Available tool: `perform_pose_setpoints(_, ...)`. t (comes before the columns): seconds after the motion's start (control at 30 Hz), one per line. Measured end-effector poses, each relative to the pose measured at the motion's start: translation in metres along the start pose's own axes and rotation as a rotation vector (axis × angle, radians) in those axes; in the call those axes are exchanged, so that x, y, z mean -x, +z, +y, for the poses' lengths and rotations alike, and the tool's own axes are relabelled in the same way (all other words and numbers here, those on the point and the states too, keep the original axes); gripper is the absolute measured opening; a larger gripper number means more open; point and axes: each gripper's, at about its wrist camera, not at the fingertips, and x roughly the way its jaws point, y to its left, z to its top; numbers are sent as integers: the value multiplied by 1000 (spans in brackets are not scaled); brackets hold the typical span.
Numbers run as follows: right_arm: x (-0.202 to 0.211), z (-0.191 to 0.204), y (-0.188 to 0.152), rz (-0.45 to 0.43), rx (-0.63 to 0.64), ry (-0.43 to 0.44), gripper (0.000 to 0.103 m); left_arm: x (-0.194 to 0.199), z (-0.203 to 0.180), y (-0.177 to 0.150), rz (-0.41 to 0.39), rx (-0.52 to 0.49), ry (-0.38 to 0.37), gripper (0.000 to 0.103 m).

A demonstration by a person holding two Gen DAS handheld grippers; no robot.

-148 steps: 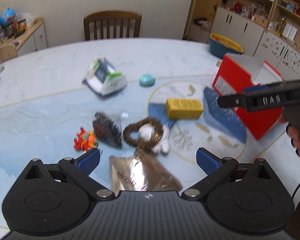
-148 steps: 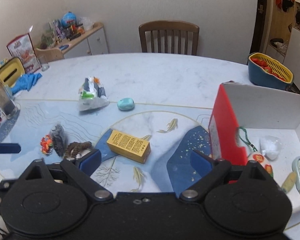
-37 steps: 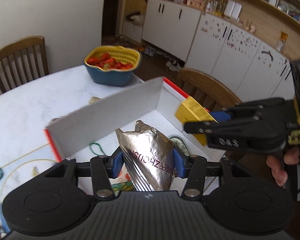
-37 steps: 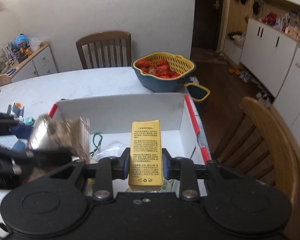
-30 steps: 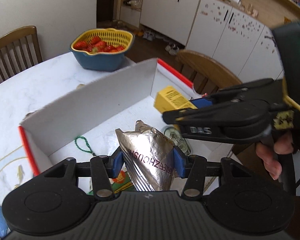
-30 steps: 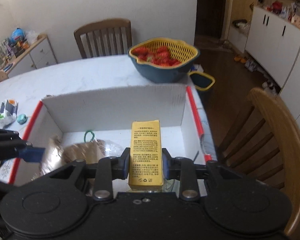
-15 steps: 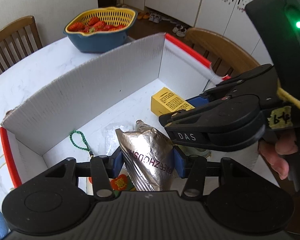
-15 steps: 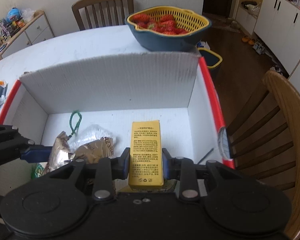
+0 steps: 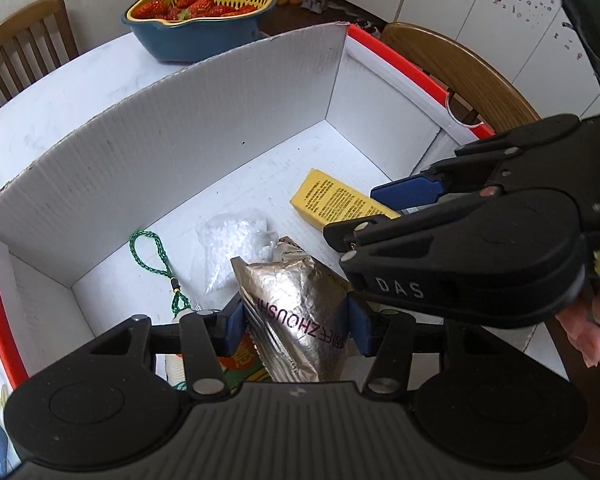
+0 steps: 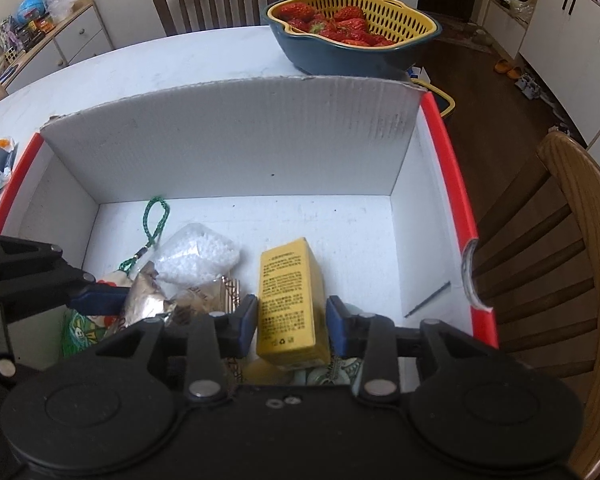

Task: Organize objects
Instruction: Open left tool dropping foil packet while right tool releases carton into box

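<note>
Both grippers point down into a white cardboard box (image 9: 180, 128) with red outer walls. A silver foil bag (image 9: 296, 304) stands between the pads of my left gripper (image 9: 296, 324). The jaws are starting to open, and the pads still touch the bag's sides. My right gripper (image 10: 292, 322) is opening too. The yellow carton (image 10: 288, 292) leans away between its pads with small gaps on both sides, resting on things below. In the left wrist view the right gripper (image 9: 352, 214) hangs just over the yellow carton (image 9: 336, 200). The left gripper's blue fingertip (image 10: 100, 298) shows beside the foil bag (image 10: 152, 300).
On the box floor lie a green cord (image 9: 148, 248), a clear bag of white beads (image 9: 232, 240), a colourful packet (image 9: 244, 356) and a thin stick (image 10: 428, 298). A blue bowl (image 9: 188, 40) with a yellow strawberry basket stands behind the box. A wooden chair (image 10: 560, 240) is at the right.
Both grippers have sunk deeper into the box. The right jaws have widened and the yellow carton has tipped loose between them. The left jaws have widened slightly around the foil bag.
</note>
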Motion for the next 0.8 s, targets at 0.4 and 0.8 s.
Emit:
perform_pose_setpoints(0.4,20,-2,-6,-47,-25,10,44,19,0,-7,-55,36,-9,62)
perform_pose_setpoints(0.8,65,1,-18,-154,-62,52,53,62,1,-19,-170,38,-10,62)
